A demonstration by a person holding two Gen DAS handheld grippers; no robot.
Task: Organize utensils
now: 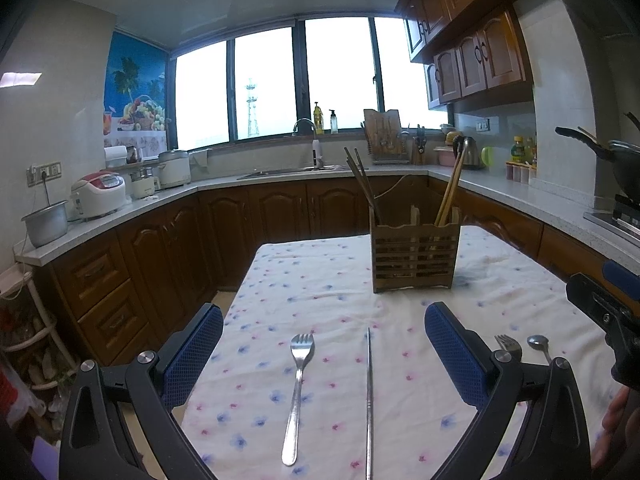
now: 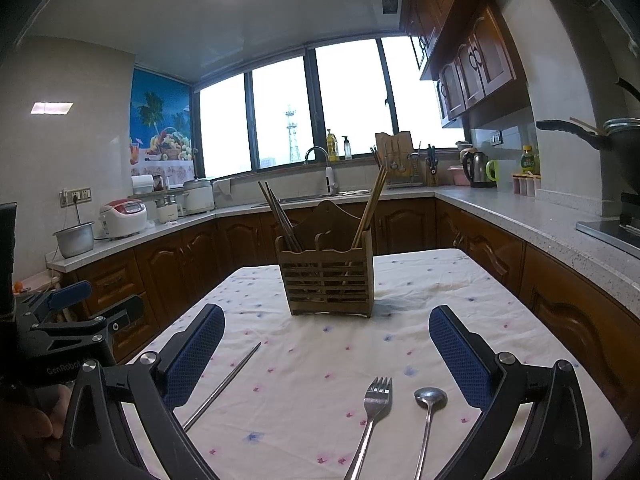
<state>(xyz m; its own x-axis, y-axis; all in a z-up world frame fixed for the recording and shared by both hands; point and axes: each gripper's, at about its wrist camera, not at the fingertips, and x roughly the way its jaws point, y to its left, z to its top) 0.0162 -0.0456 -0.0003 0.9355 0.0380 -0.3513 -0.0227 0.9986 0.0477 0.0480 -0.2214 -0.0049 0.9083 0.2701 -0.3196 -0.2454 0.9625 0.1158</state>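
Table with a flowered cloth, as I see it from both wrist cameras.

The table [image 1: 320, 280] is covered by a white cloth [image 2: 420, 280] with small blue and pink flowers. On it stands a wooden utensil holder [image 2: 328, 280] near the far end. Closer to me lie a fork [image 1: 296, 392] and a thin metal chopstick [image 1: 369, 400] side by side, then a second fork [image 2: 370, 420] just beside a spoon [image 2: 427, 420], all apart from the holder.
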